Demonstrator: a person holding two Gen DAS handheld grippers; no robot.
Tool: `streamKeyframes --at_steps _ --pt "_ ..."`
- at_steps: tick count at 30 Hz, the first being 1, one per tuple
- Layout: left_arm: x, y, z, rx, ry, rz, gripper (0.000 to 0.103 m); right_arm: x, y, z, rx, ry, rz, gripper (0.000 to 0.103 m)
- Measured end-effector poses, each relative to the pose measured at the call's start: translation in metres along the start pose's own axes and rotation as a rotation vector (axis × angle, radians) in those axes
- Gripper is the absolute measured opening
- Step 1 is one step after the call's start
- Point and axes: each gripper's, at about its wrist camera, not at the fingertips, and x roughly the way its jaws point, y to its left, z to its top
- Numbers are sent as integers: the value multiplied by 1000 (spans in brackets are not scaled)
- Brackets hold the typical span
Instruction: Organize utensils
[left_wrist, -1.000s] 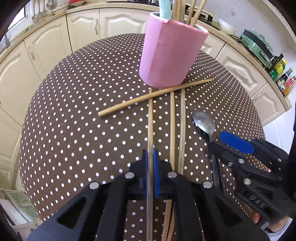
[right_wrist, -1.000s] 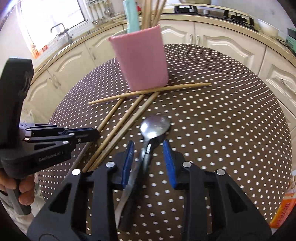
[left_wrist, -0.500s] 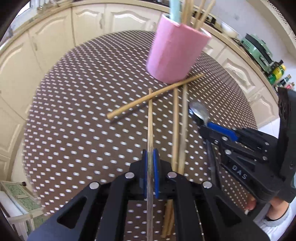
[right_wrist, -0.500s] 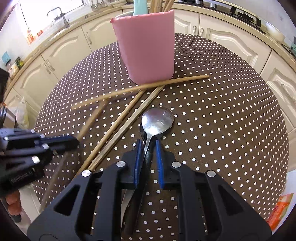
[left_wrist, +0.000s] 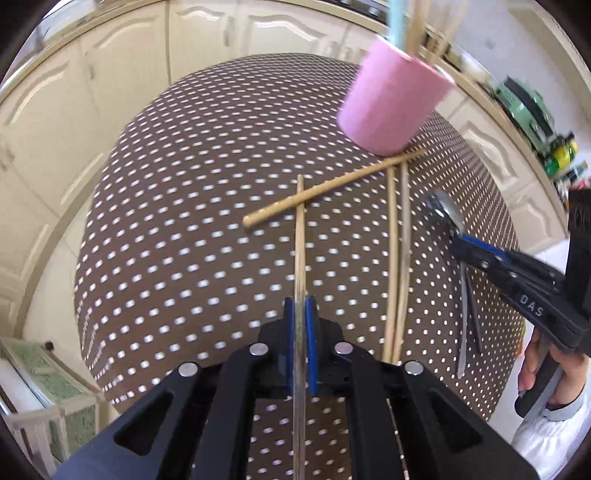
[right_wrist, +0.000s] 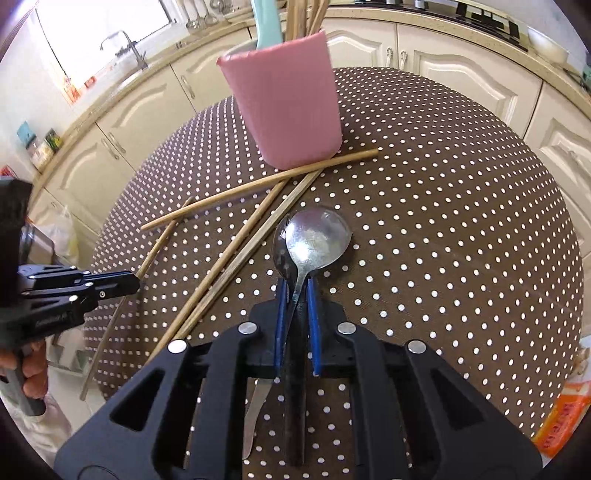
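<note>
Gripping one chopstick (left_wrist: 300, 236) along the centre line of its view, the left claw (left_wrist: 300, 325) was clamped tight on the stick, whose far tip crossed another chopstick (left_wrist: 332, 184) lying aslant below the pink holder (left_wrist: 391, 107) in the upper right of that frame. Two more sticks (left_wrist: 397, 258) lay side by side just to the right, running up toward the holder's base. In the right wrist view the spoon (right_wrist: 314, 240) sat at mid-frame with its neck between the blue pads of the right claw (right_wrist: 295, 317), whose jaws were closing narrow on the handle; whether the pads already pressed it could not be told for sure. A second dark utensil seemed to lie under the spoon. The holder (right_wrist: 284, 107) stood at upper centre on the dotted counter (right_wrist: 461, 221), already carrying sticks and a pale blue handle. The step in hand looked like picking up loose pieces, one per claw. The next move would probably call for lifting the chopstick clear of the crossing stick without dragging it, then tipping it upright over the holder's mouth, and a firm hold on the thin, slippery spoon handle.
</note>
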Motion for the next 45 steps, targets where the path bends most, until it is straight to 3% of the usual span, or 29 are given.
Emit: streamKeyframes --at_steps 9,14,17,21,23,26,27,30,34,36,38,39,41,44,45 --pt "-25 67 -13 -119 -33 79 6 0 -28 -5 67 28 -17 12" --pt "-34 78 -16 -148 -45 63 6 5 -41 6 122 42 28 12" --pt "-29 69 -12 -157 -33 19 6 6 -58 12 156 44 54 13" --pt "-24 45 -20 -153 -20 -8 6 4 -75 18 212 47 107 23" --pt "-25 45 -25 -161 8 -75 6 3 -77 20 214 45 96 23" --pt "-29 38 -26 -139 -1 -59 6 0 -77 22 205 44 92 23" --pt "-28 35 -26 -133 6 -70 6 0 -77 22 202 45 92 13" --pt "-24 20 -25 -117 29 -117 6 -2 -66 18 182 38 88 6" --pt "-20 8 -27 -104 53 -156 6 -2 -60 14 172 20 87 3" --pt "-13 4 -31 -102 73 -195 6 -8 -57 14 166 -1 86 3" --pt "-12 5 -31 -117 95 -286 6 -16 -55 14 161 -27 89 3" --pt "-12 4 -30 -119 92 -289 6 -19 -54 15 153 -30 88 3" --pt "-12 0 -28 -116 87 -285 6 -20 -50 14 131 -16 69 3" --pt "-13 -2 -26 -52 73 -133 6 -22 -48 14 124 -27 27 3" --pt "-13 -3 -25 -37 89 -121 7 -22 -48 14 130 -32 25 3"
